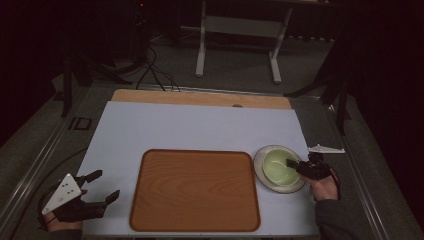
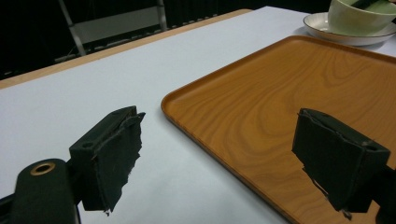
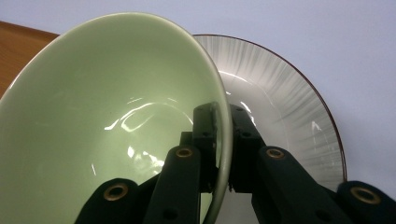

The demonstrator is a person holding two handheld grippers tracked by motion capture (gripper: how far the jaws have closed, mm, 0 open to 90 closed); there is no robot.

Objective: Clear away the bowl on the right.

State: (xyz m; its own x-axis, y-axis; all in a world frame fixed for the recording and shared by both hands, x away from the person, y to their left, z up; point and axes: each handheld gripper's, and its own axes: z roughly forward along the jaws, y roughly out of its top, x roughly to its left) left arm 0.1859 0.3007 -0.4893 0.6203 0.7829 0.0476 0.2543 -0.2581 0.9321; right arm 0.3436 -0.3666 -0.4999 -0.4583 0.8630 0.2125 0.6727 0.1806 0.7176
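My right gripper (image 3: 223, 140) clamped on the green bowl's (image 1: 279, 166) rim, bowl sitting in the white plate (image 1: 263, 175) just right of the wooden tray (image 1: 195, 190), my left gripper (image 1: 97, 187) jaws apart over bare table (image 1: 150, 125) beside the tray's left edge.

A: What colours are on the tabletop (image 1: 200, 127)?

B: It is pale lavender-white, with a light wood strip along the far edge.

A: And the tray (image 1: 195, 190)?

B: Warm orange-brown with a wavy wood grain and a darker rim.

A: The dishes?

B: A glossy pale green bowl (image 3: 107, 116) sits on a white plate (image 3: 289, 107) with fine radiating ridges and a thin dark brown rim.

A: The grippers?

B: Black fingers (image 2: 109, 156), brass-coloured rivets, and a grey plate on top.
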